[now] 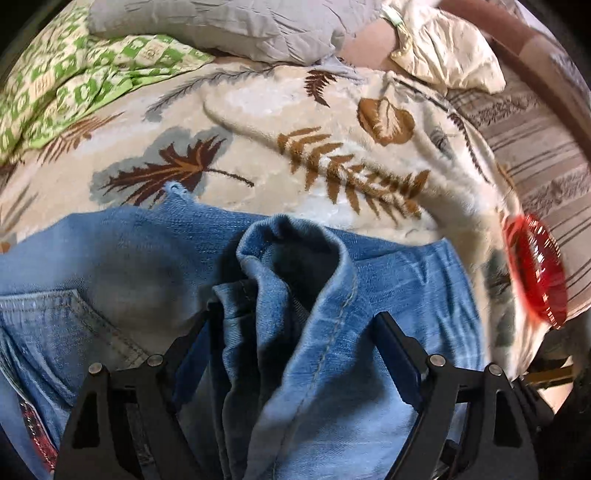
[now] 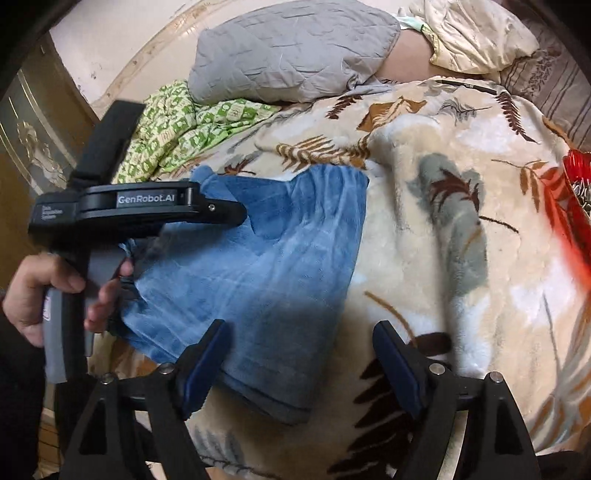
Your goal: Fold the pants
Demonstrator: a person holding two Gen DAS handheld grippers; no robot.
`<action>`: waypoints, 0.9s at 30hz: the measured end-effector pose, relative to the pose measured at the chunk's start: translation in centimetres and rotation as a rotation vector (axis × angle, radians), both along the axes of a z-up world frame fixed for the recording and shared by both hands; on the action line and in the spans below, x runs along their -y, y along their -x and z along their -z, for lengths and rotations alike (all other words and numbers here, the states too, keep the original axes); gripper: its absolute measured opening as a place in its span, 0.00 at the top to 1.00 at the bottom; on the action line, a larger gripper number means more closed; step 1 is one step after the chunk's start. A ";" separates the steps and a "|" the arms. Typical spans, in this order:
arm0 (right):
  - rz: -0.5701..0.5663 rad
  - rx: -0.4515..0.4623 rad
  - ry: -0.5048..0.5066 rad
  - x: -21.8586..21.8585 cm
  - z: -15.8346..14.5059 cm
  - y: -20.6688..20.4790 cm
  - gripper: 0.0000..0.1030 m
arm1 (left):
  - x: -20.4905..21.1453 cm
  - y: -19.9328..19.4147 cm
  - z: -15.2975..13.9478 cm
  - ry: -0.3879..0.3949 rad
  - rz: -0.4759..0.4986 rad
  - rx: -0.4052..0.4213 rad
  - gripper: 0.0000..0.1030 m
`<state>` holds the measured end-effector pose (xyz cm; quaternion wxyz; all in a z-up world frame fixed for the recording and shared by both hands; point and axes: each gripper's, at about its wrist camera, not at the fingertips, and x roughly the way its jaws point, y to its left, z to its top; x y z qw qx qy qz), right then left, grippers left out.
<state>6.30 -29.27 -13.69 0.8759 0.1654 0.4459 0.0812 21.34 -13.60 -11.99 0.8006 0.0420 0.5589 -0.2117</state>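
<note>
Leftmost, in the right wrist view, a person's hand [image 2: 55, 295] grips the handle of the left gripper [image 1: 295, 325], whose black body reaches over the near-left part of the jeans [image 2: 266, 258]. Left gripper fingers [image 1: 395, 354] stand well apart; a bunched ridge of denim with a stitched seam rises between them, and whether the pads press on it cannot be told (the cloth looks loose, not pinched). Jeans lie folded on a leaf-patterned blanket [image 2: 424, 229], blue and faded, a back pocket [image 1: 66, 325] showing at the left of the left wrist view. Behind the jeans, at the left, a crumpled green checked cloth [image 2: 177, 125]; beside it, further back, a grey quilted pillow [image 2: 291, 51]; further right, a cream pillow [image 2: 476, 33]. Right gripper [image 2: 299, 354] hangs over the near edge of the jeans, fingers [image 2: 203, 358] spread wide: the left one over the denim, the right one over bare blanket, nothing clamped. Far right, a red plastic container [image 2: 576, 199] sits at the blanket's edge, blurred.
</note>
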 end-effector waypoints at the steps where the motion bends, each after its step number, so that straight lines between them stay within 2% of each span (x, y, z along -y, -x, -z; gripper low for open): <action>1: 0.000 0.007 0.005 -0.2 0.1 0.0 0.21 | 0.1 0.1 0.0 -0.019 0.008 0.006 0.27; 2: -0.007 0.020 0.023 -0.4 0.2 0.2 0.25 | 0.3 0.2 -0.1 -0.039 0.029 0.010 0.34; 4: -0.023 0.028 0.090 -1.1 0.4 0.3 0.29 | 0.5 0.3 -0.5 -0.024 0.080 -0.011 0.81; 6: -0.026 0.035 0.118 -1.4 0.5 0.4 0.29 | 0.6 0.6 -1.5 -0.016 0.101 0.011 0.85; 8: -0.020 0.035 0.114 -1.3 0.5 0.3 0.29 | 0.7 1.3 -3.3 0.049 0.146 0.099 0.88; 10: -0.015 0.037 0.109 -1.2 0.6 0.3 0.30 | 0.1 1.7 -4.4 0.100 0.141 0.147 0.88; 11: -0.015 0.038 0.109 -1.2 0.7 0.3 0.30 | -0.1 1.5 -4.2 0.092 0.124 0.140 0.88; 13: -0.014 0.038 0.112 -1.2 0.7 0.4 0.30 | -0.4 0.3 -1.9 -0.005 0.087 0.074 0.88; 14: -0.016 0.038 0.117 -1.2 0.8 0.4 0.30 | -0.9 -0.3 -0.6 -0.027 0.071 0.028 0.87; 15: -0.017 0.038 0.121 -1.3 0.8 0.4 0.30 | -1.1 -0.8 0.5 -0.018 0.060 -0.013 0.86; 16: -0.016 0.038 0.122 -1.4 0.8 0.4 0.30 | -1.6 -0.9 0.8 0.010 0.053 -0.012 0.85; 18: -0.012 0.038 0.118 -1.3 0.9 0.5 0.29 | -1.6 -0.6 0.3 0.012 0.056 -0.004 0.82; 20: -0.013 0.040 0.122 -1.4 0.8 0.5 0.29 | -1.6 0.2 -0.6 -0.014 0.081 0.035 0.68; 21: -0.012 0.041 0.122 -1.3 0.9 0.5 0.29 | -1.9 0.7 -1.1 -0.004 0.084 0.041 0.56; 22: -0.012 0.044 0.120 -1.3 0.8 0.5 0.29 | -2.3 1.2 -1.7 -0.005 0.071 0.038 0.31; 23: -0.012 0.048 0.115 -1.3 0.8 0.6 0.28 | -3.0 1.7 -2.3 -0.011 0.044 0.046 0.21; 24: -0.010 0.052 0.097 -1.0 0.8 0.7 0.27 | -3.7 2.5 -2.9 -0.003 0.031 0.066 0.15; 27: -0.006 0.055 0.047 -0.3 0.8 0.7 0.27 | -5.2 5.0 -4.1 0.018 0.052 0.064 0.15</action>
